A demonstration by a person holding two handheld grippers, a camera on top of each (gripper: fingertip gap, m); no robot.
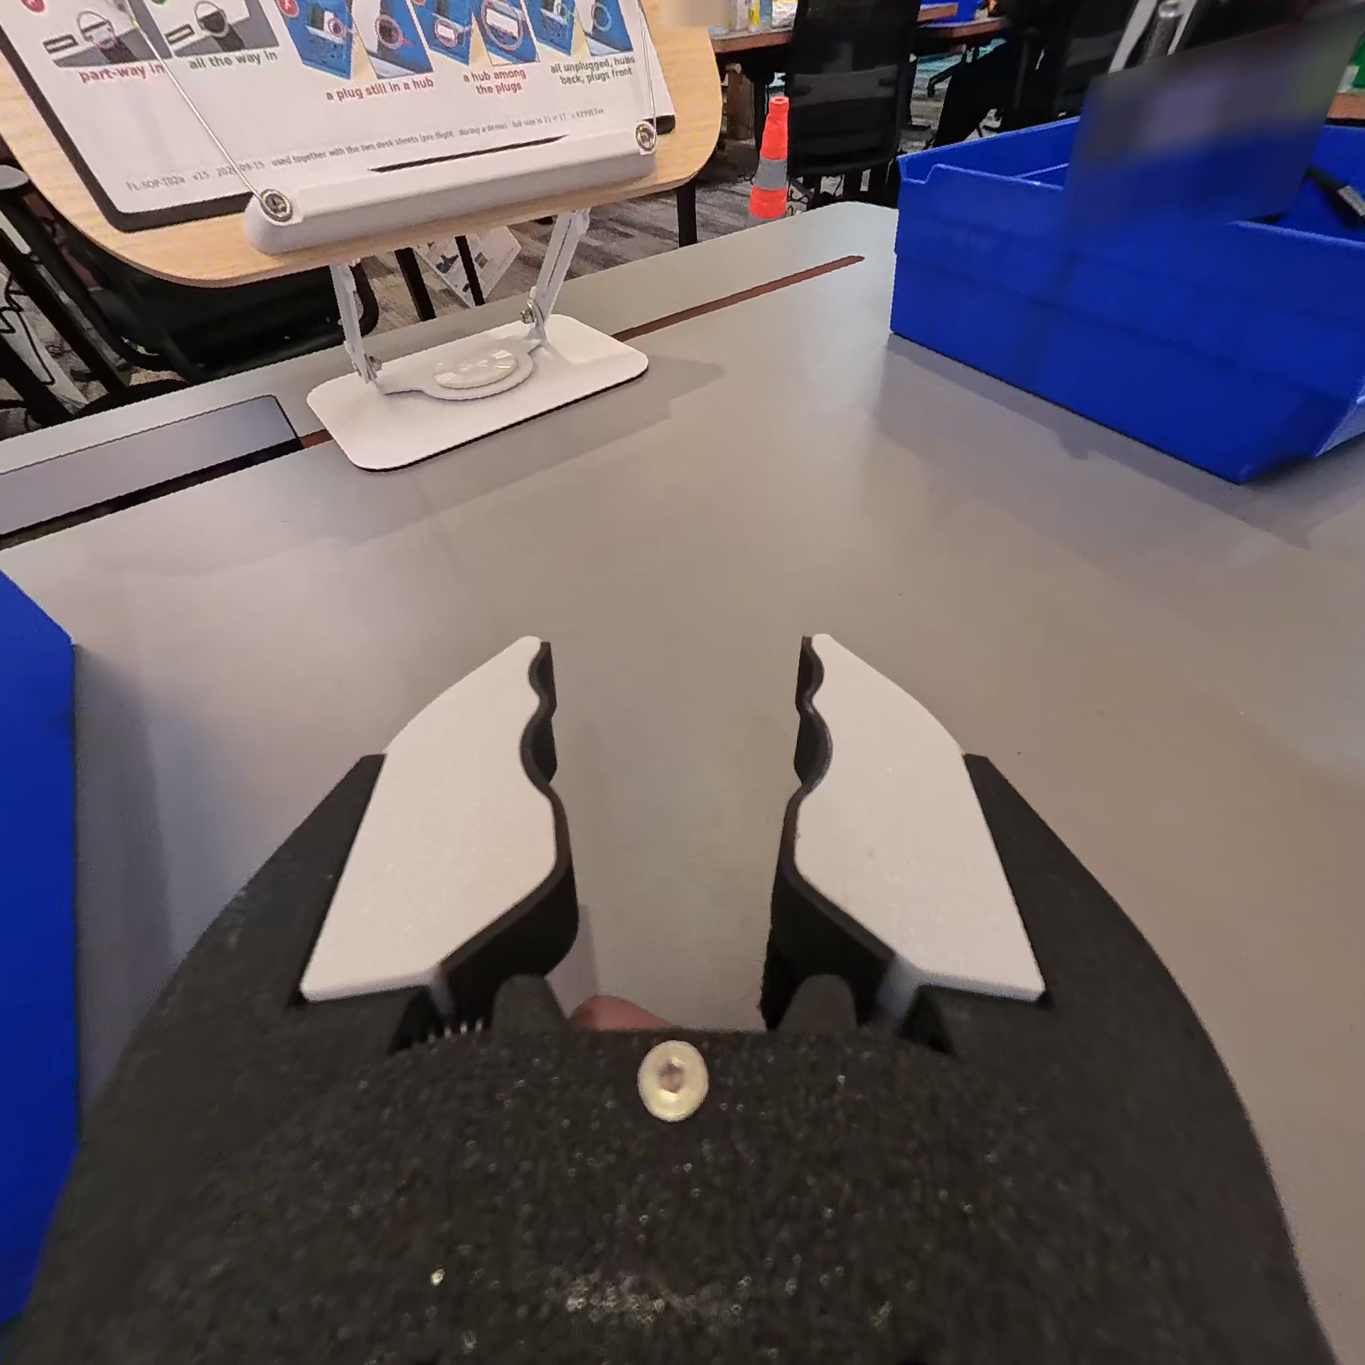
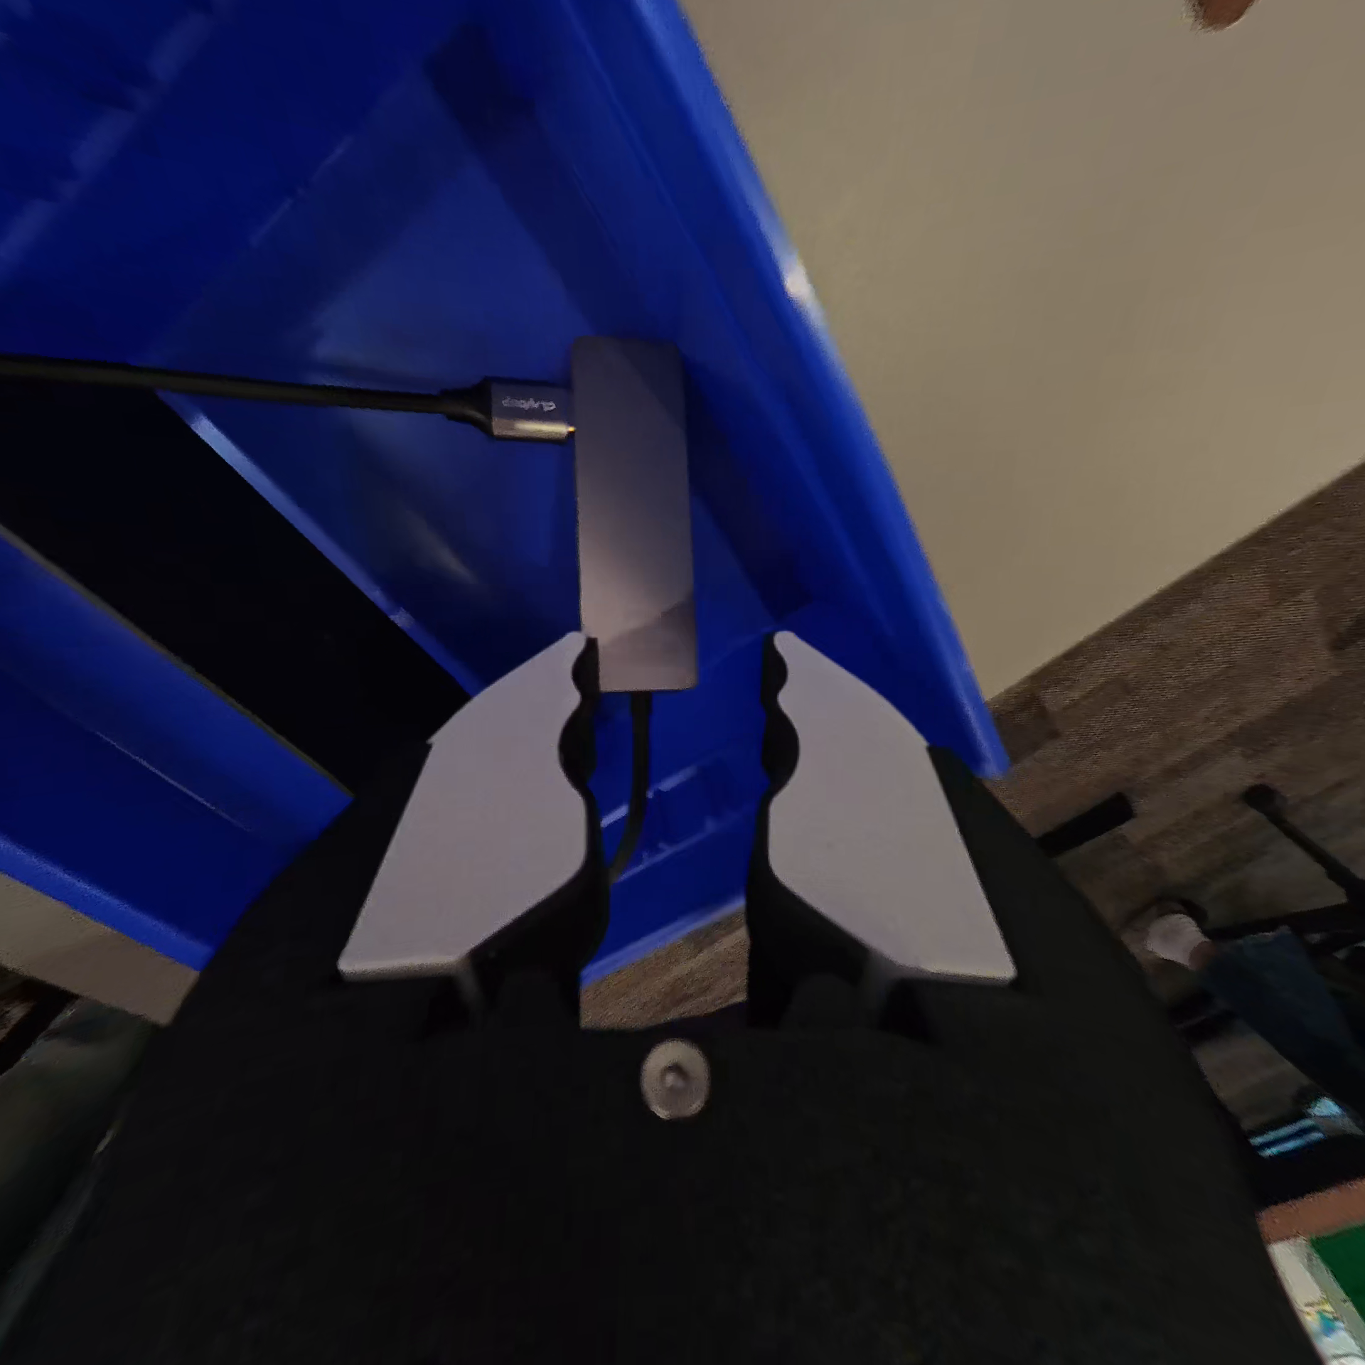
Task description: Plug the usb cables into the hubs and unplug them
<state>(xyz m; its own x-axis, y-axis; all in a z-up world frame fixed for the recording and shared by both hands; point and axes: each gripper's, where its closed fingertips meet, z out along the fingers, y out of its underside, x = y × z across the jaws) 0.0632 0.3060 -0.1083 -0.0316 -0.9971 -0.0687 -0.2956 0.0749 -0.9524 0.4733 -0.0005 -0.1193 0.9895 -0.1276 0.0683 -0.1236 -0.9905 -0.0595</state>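
The left gripper [image 1: 676, 650] hangs over the bare grey tabletop [image 1: 739, 532], its fingers [image 1: 458, 798] spread wide with nothing between them. Ahead of the fingers and off to the left stands a white stand [image 1: 480, 391] carrying a printed sheet [image 1: 384, 96] on a wooden board. Ahead to the right sits a blue bin [image 1: 1108, 325], and a second blue edge [image 1: 33, 849] shows close beside the left finger.

The right gripper [image 2: 676, 646] points into a blue bin [image 2: 775, 369], fingers [image 2: 473, 835] open to a moderate gap and holding nothing. A grey hub [image 2: 635, 510] lies in the bin just ahead of the fingertips, running lengthwise away from them; its near end sits just beside the left fingertip, though whether they touch is unclear. The hub's own lead [image 2: 635, 775] runs back down between the fingers. A black cable [image 2: 244, 384] comes in from the left, its metal plug [image 2: 524, 417] meeting the hub's left side near the far end. How deep the plug sits cannot be told.
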